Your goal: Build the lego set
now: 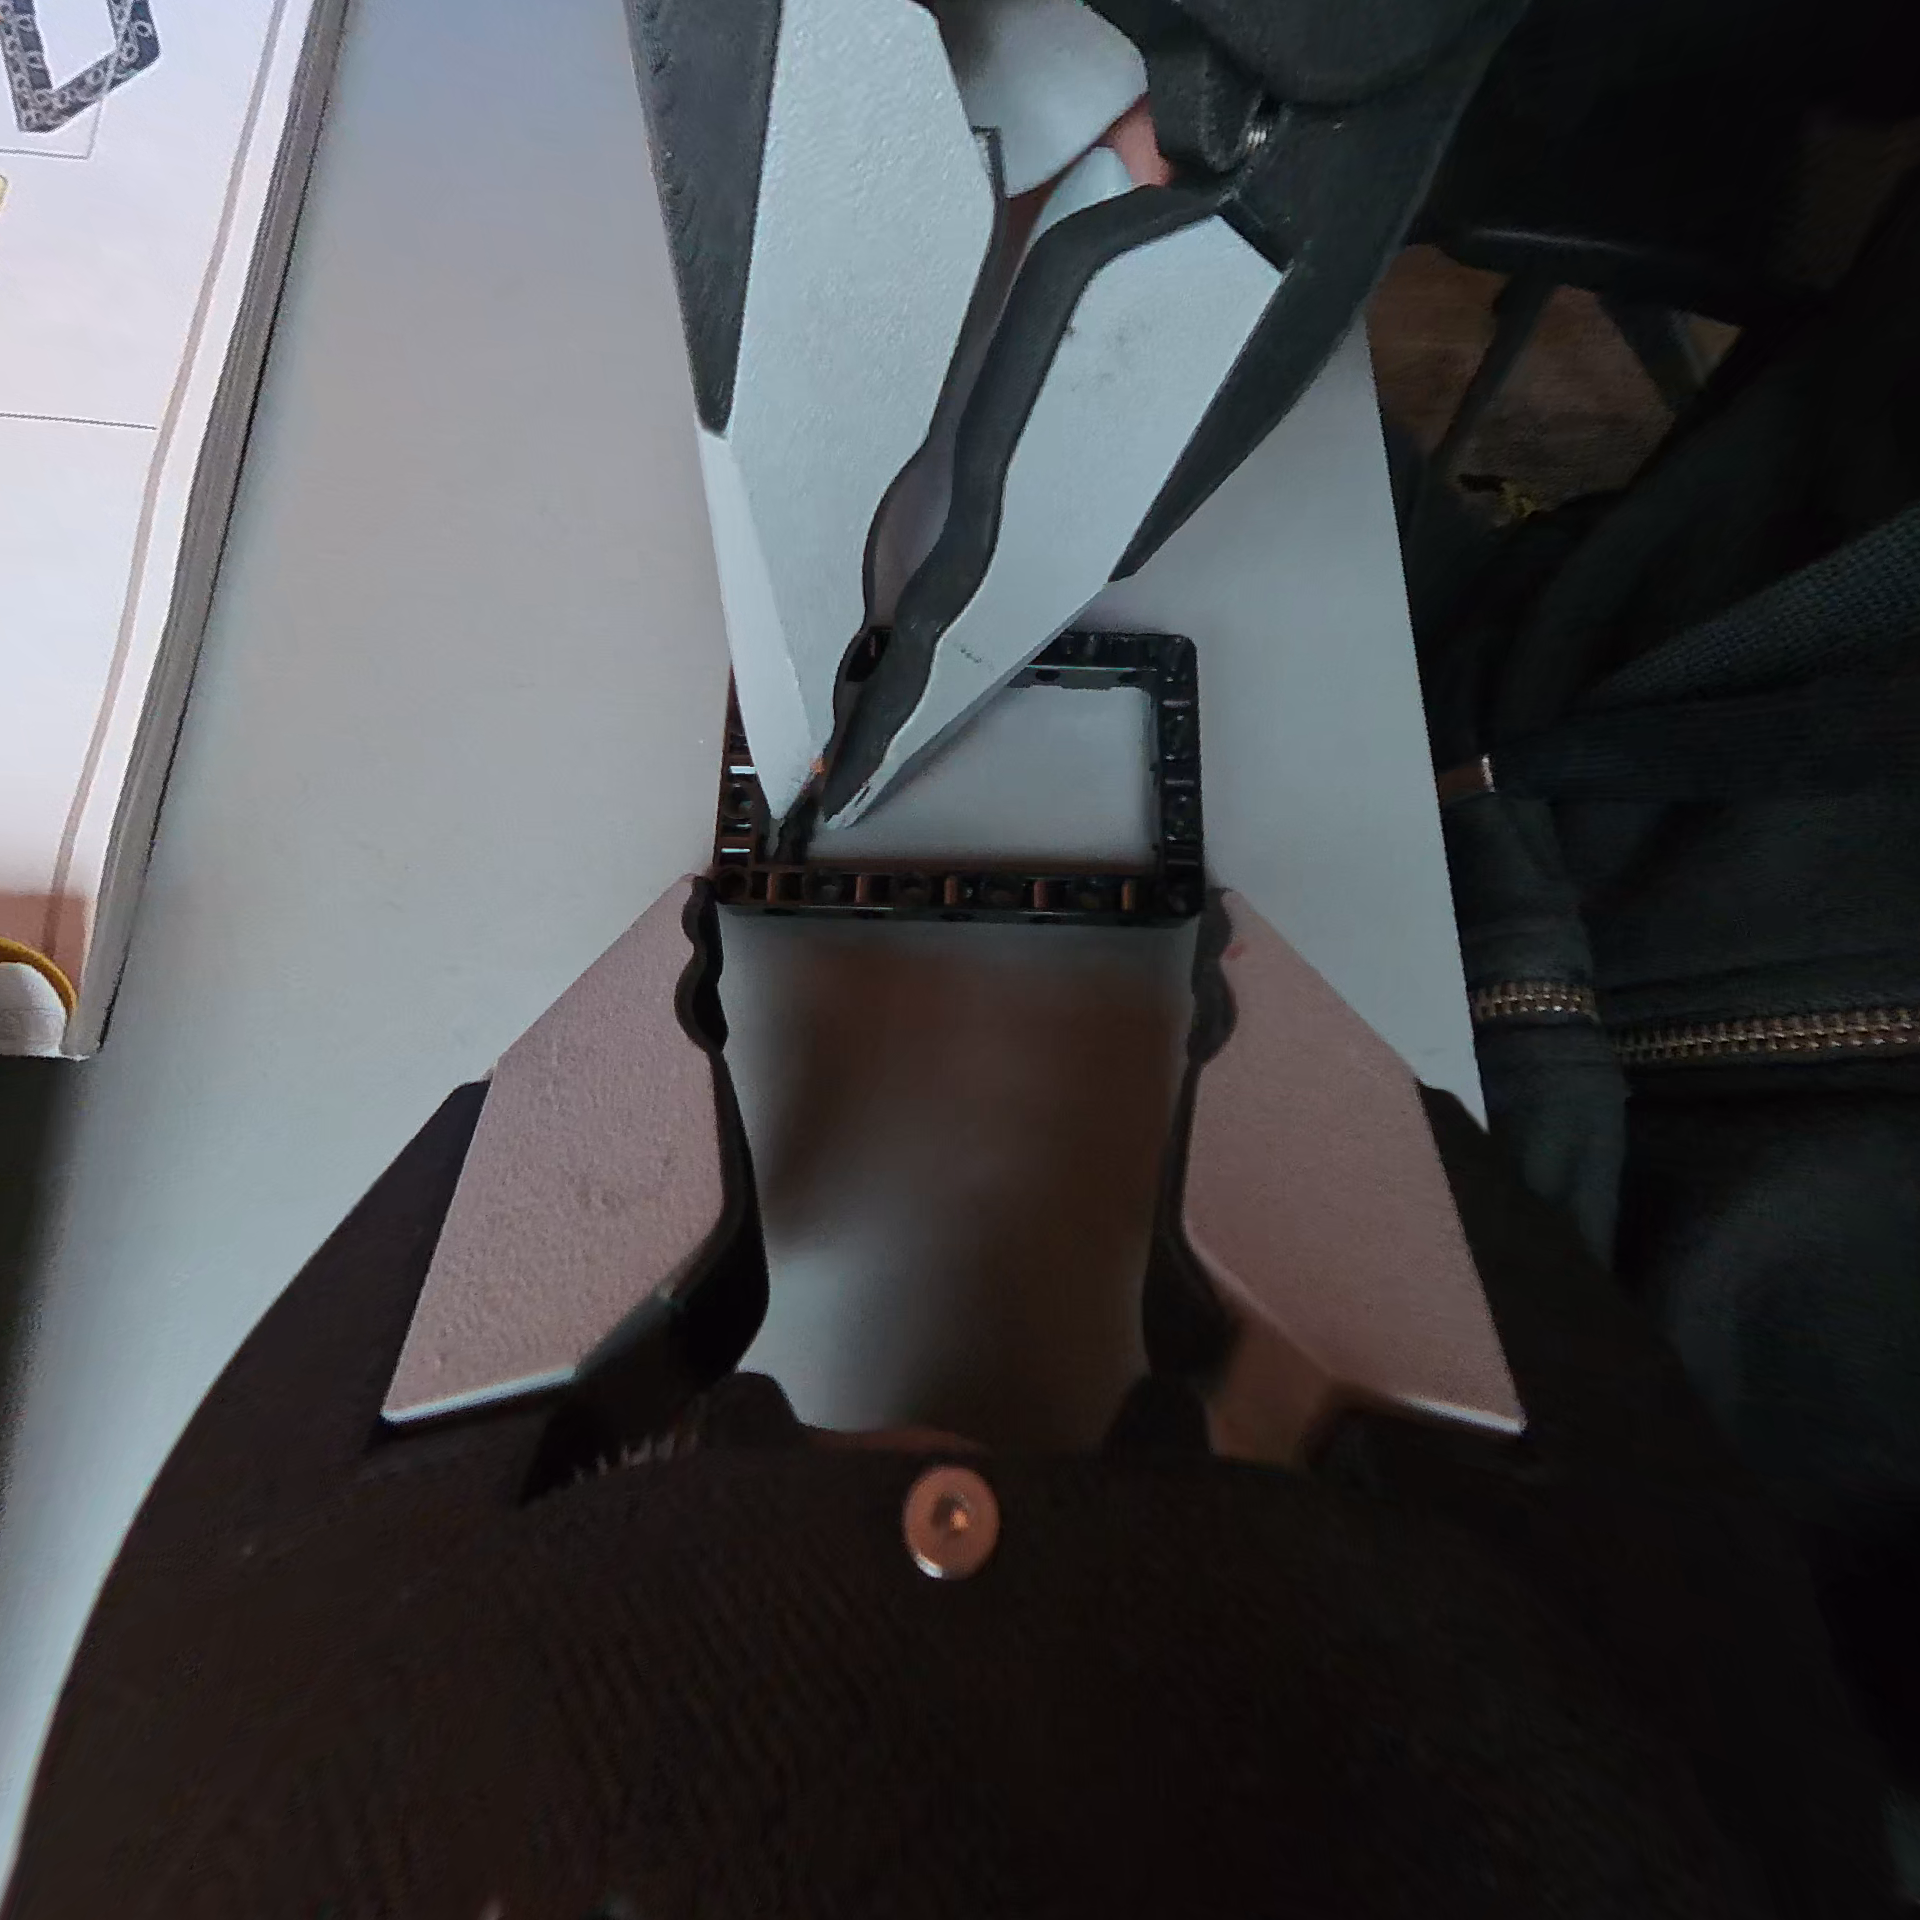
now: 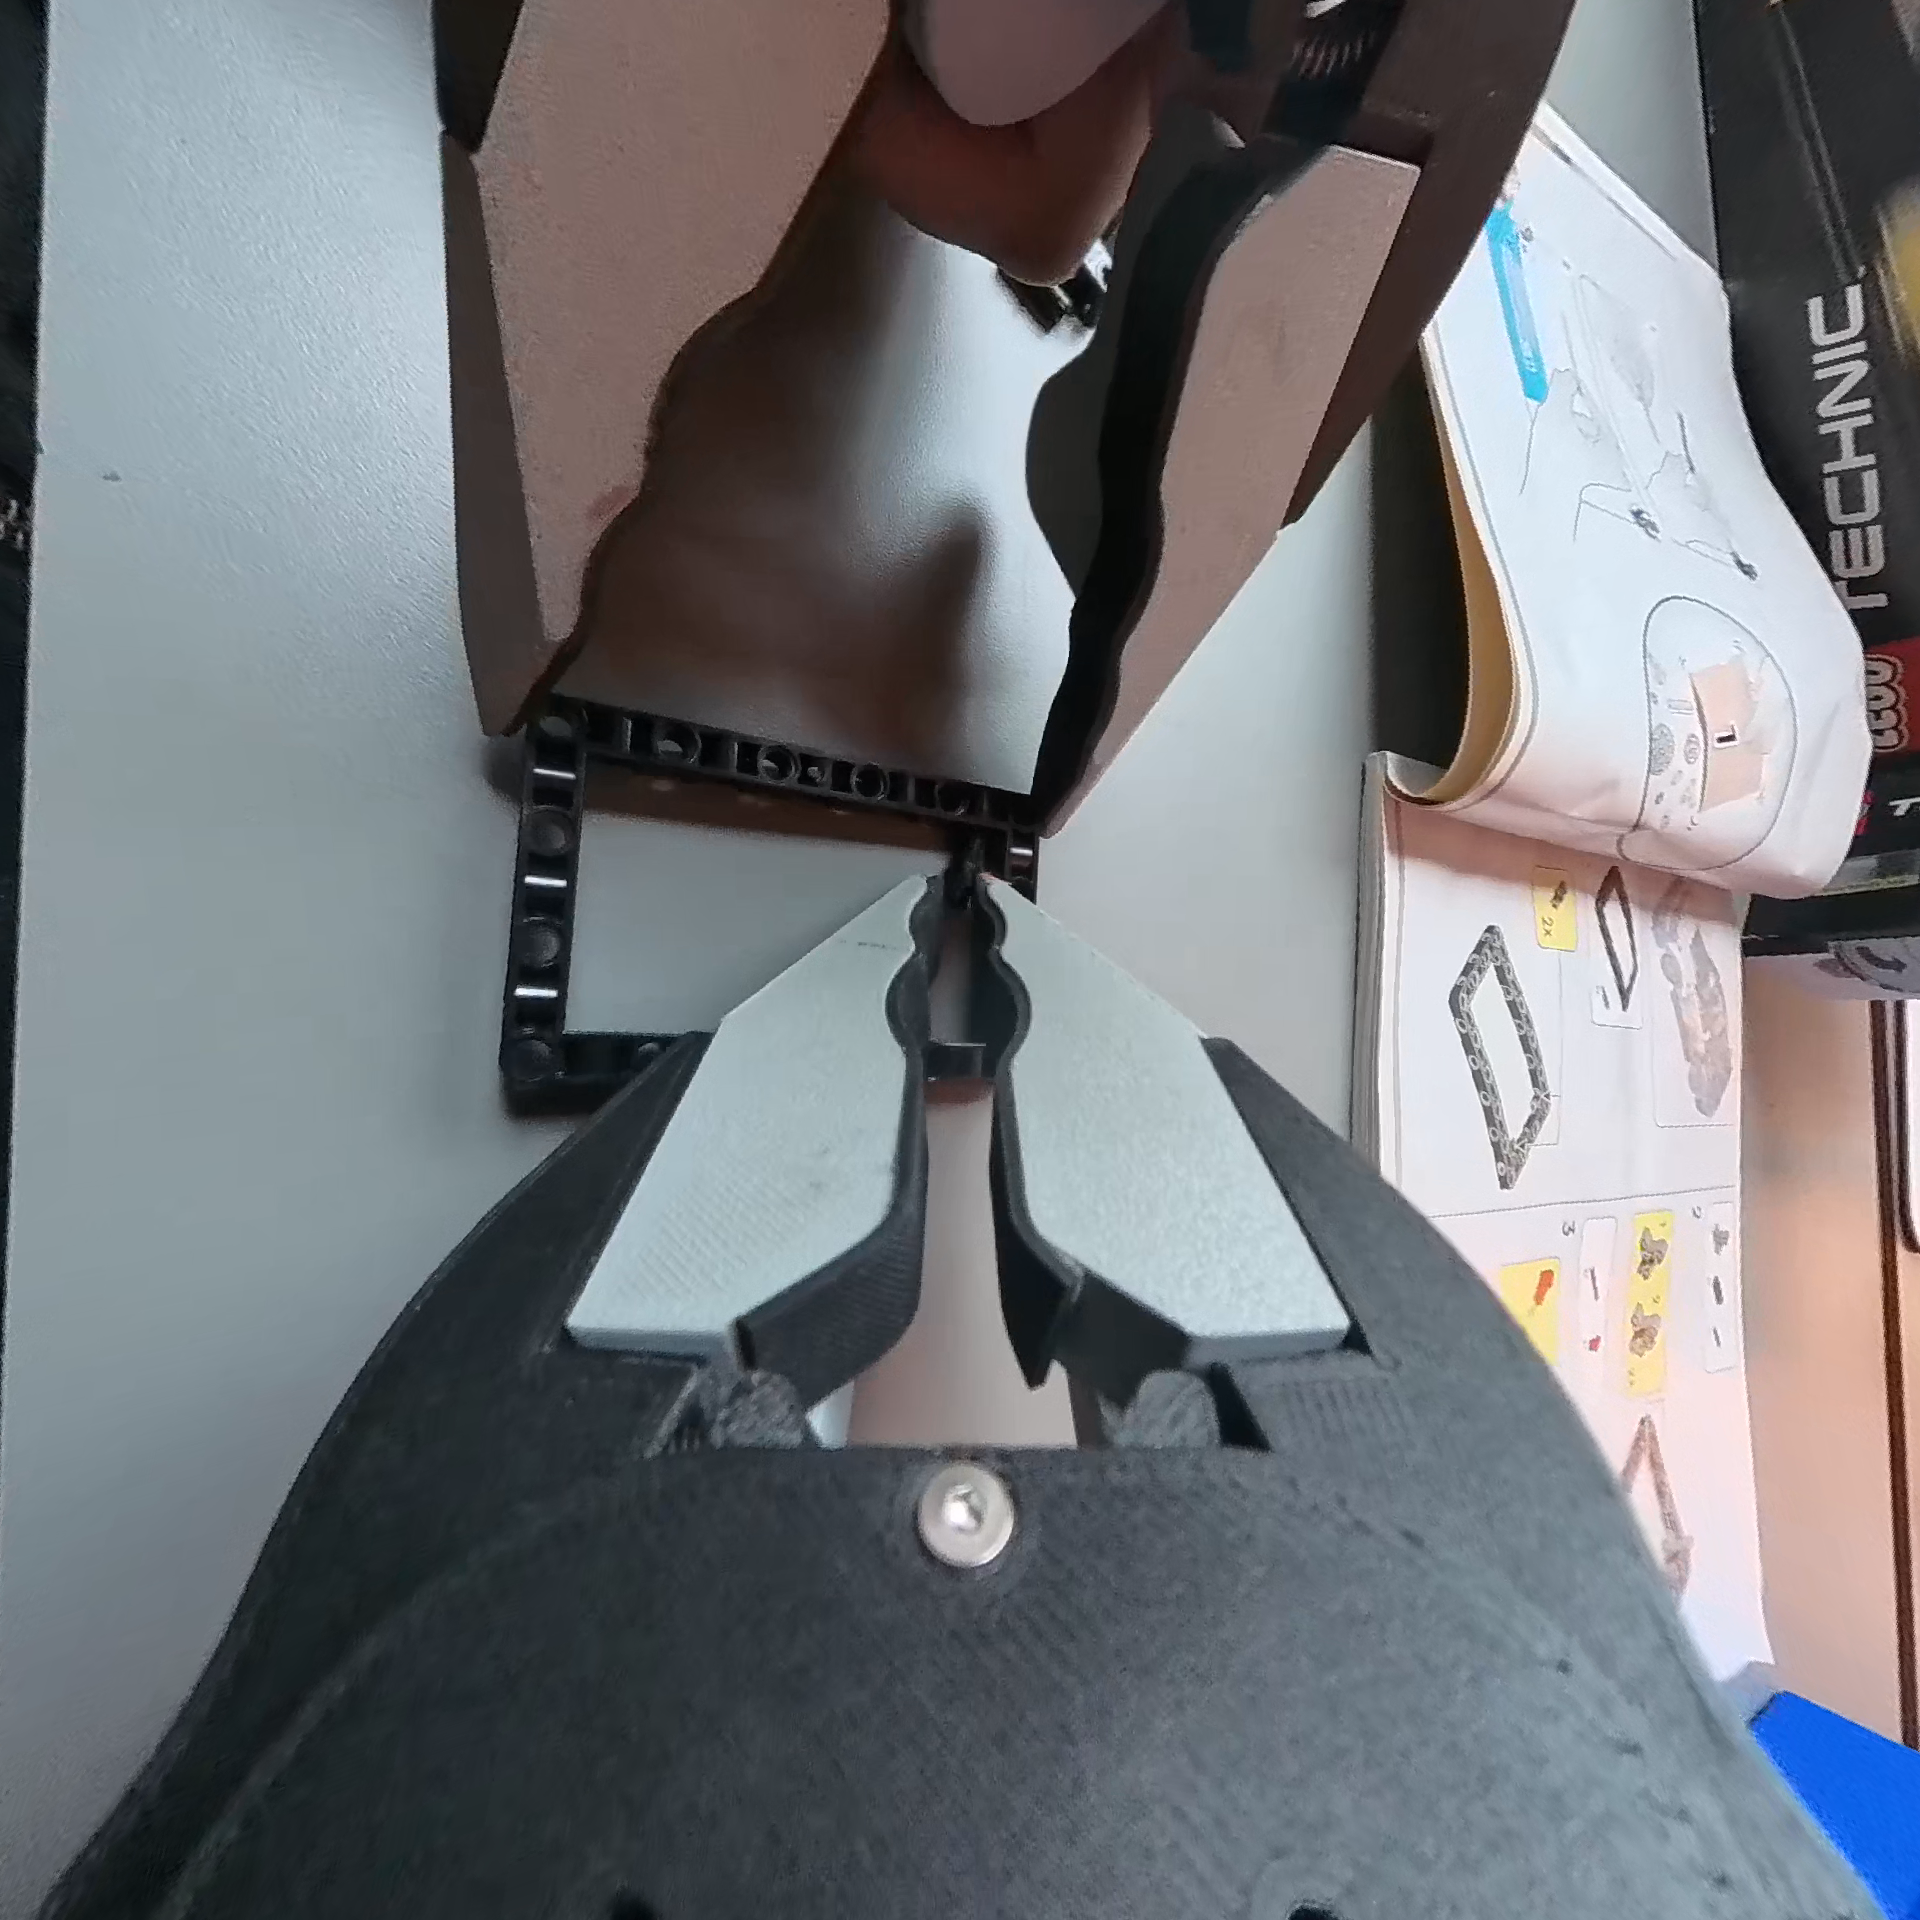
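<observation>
right gripper (image 2: pixel 961 891) in the lower centre of the frame, grey fingers nearly closed, tips pinching a small black pin (image 2: pixel 968 871) at the right corner of a black rectangular lego frame (image 2: pixel 540 914). frame flat on the pale grey table (image 2: pixel 239 520), centre-left. left gripper (image 2: pixel 790 769) coming down from the top, brown fingers spread wide, tips touching both ends of the frame's upper beam. open instruction booklet (image 2: pixel 1558 1039) at the right edge, dark box (image 2: pixel 1829 416) in the upper right corner, blue object (image 2: pixel 1839 1756) lower right.
</observation>
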{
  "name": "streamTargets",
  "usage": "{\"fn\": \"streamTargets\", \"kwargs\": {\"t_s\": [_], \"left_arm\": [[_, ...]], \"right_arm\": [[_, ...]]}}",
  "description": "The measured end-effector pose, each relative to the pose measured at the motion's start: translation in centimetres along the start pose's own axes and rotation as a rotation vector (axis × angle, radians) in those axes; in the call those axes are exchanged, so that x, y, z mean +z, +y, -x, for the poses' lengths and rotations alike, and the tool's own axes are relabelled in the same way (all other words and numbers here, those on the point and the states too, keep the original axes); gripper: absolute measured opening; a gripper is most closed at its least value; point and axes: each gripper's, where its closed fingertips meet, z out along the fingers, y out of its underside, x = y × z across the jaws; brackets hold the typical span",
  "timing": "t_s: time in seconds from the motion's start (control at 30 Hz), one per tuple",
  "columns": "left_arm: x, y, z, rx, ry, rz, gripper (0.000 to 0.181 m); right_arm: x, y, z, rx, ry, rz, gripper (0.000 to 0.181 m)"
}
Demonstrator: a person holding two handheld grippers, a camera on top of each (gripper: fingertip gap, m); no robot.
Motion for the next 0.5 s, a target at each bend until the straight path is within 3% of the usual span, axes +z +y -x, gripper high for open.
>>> {"fn": "streamTargets", "kwargs": {"t_s": [0.5], "left_arm": [[0.04, 0.28, 0.23, 0.041, -0.023, 0.015, 0.09]], "right_arm": [[0.15, 0.04, -0.11, 0.083, -0.039, -0.036, 0.0]]}}
